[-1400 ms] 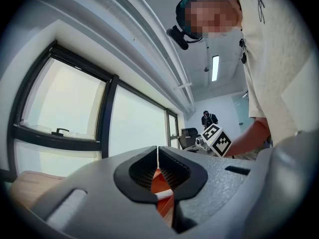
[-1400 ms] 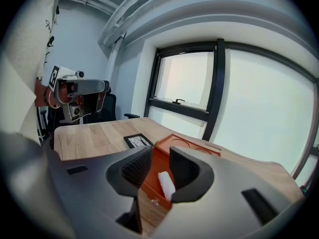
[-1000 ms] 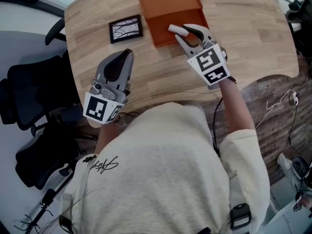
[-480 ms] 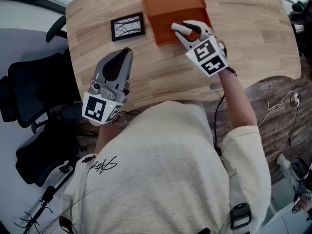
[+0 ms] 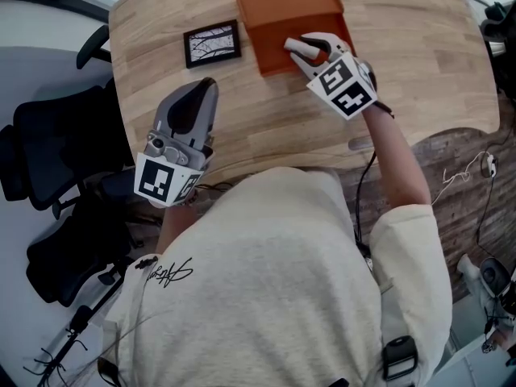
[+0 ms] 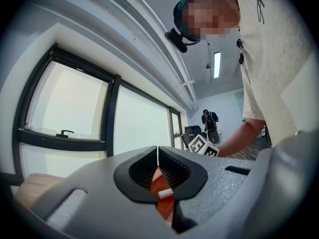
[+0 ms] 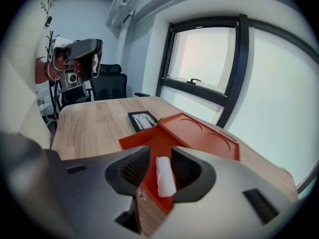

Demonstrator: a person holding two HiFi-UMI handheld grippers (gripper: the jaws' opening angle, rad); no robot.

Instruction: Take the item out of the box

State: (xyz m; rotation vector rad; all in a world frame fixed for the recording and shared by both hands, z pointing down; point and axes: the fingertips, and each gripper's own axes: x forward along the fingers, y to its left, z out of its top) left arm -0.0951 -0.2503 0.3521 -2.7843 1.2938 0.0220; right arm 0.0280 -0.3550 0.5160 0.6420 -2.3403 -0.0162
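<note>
Left gripper (image 5: 208,89): laid on the table (image 5: 403,71), pointed level, well left of the box. Jaws are seen closed tip to tip, with nothing held. It is not in play.

A small framed picture (image 5: 212,44) lies further up the table, between the left gripper and the box. It is not touched.

Box (image 5: 272,53): orange and open, with the lid (image 5: 284,2) folded flat behind it. The item, a white roll (image 7: 165,177), lies on the box floor near the near corner and is not yet out.

Key relation: the roll lies straight ahead of and below the right gripper (image 5: 313,51), framed between its two jaws in the right gripper view. Its long axis runs roughly along the gripper's pointing line, slightly skewed, so it would be squeezed across its short side. No re-aiming is judged necessary. The right hand is by far the nearer.

Right gripper: tilted down over the box, jaws wide apart and just opened further. The roll sits in the gap. Box floor shows between the roll and the left pad. On the right side the gap is too thin to judge, but no squeeze is seen. It is judged not yet gripped.

The next move is judged to be a short drop, then close, then lift. One risk is that the near box wall gets caught by a jaw on closing.
</note>
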